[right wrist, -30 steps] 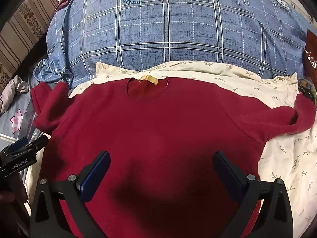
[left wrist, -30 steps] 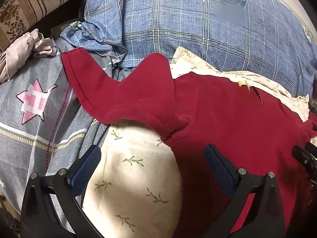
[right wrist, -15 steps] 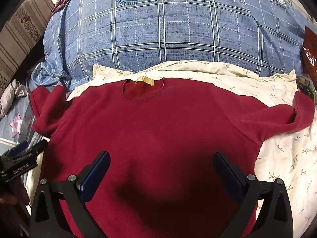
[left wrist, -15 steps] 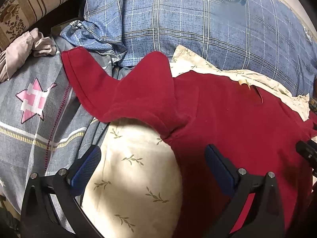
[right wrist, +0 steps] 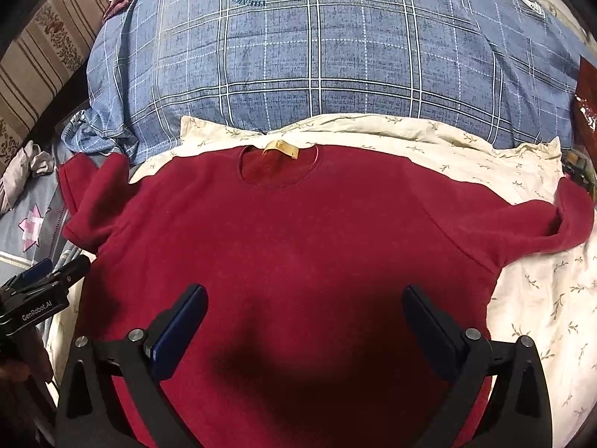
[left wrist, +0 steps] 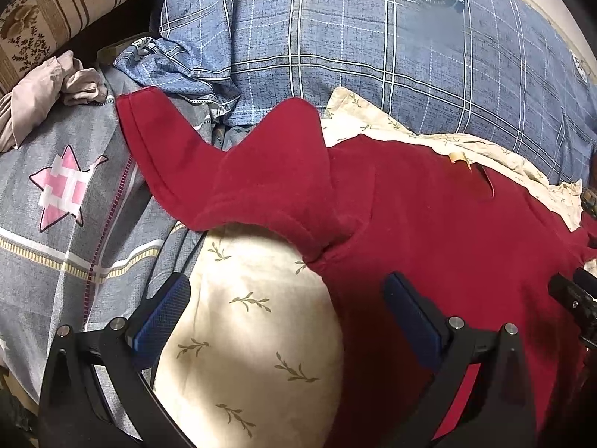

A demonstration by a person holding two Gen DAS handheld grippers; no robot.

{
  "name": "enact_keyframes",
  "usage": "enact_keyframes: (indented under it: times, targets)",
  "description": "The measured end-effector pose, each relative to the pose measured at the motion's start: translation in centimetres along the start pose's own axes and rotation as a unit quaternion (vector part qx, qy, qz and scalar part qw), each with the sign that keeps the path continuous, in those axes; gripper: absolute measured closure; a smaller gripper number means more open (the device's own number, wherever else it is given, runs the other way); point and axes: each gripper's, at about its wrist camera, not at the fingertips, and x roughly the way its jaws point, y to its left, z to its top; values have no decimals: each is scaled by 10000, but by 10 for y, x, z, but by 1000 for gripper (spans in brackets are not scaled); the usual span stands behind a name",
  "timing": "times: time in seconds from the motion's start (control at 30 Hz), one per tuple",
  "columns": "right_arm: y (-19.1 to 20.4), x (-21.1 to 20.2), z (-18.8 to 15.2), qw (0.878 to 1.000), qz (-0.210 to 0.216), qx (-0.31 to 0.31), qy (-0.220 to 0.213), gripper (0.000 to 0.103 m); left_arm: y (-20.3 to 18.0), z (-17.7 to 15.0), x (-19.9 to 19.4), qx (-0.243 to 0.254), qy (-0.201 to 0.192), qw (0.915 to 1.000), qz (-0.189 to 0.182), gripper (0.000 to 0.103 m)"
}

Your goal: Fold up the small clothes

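The red sweater lies flat on the cream leaf-print sheet, directly under my right gripper, which is spread wide. My left gripper, also spread, hangs over its left sleeve.

Dark red fleece long-sleeved shirt, laid flat, spread front-up on cream leaf-print sheet. Round neckline at far edge, tan label showing inside collar. Body smooth, few wrinkles. One sleeve bent and rumpled, cuff end reaching onto grey star-print bedding. Other sleeve stretched outward over cream sheet, cuff curled up. Unfolded.
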Motion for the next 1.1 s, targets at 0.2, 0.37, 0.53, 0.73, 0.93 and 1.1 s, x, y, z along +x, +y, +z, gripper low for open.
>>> enact_keyframes:
  times: [0.2, 0.37, 0.53, 0.73, 0.93, 1.1]
  targets:
    - [-1, 2, 0, 10000, -16, 10, 22, 0, -1, -1, 2, 28, 15, 10000, 27, 0]
    - [-3, 3, -2, 10000, -79, 24, 40, 0, 0, -1, 1, 17, -5, 10000, 15, 0]
    - [-3, 5, -1, 9999, -72, 34, 78, 0, 1, -1, 0, 12, -17, 10000, 4, 0]
    - [2, 6, 0, 9999, -38, -65, 82, 0, 9, 2, -2, -153, 26, 9998, -147, 0]
    - [1, 5, 9, 10000, 60, -60, 44, 0, 55, 31, -20, -812, -178, 9962, -277, 0]
    - [4, 2, 16, 9998, 137, -114, -54, 0, 98, 77, -9, -975, -372, 9936, 424, 4]
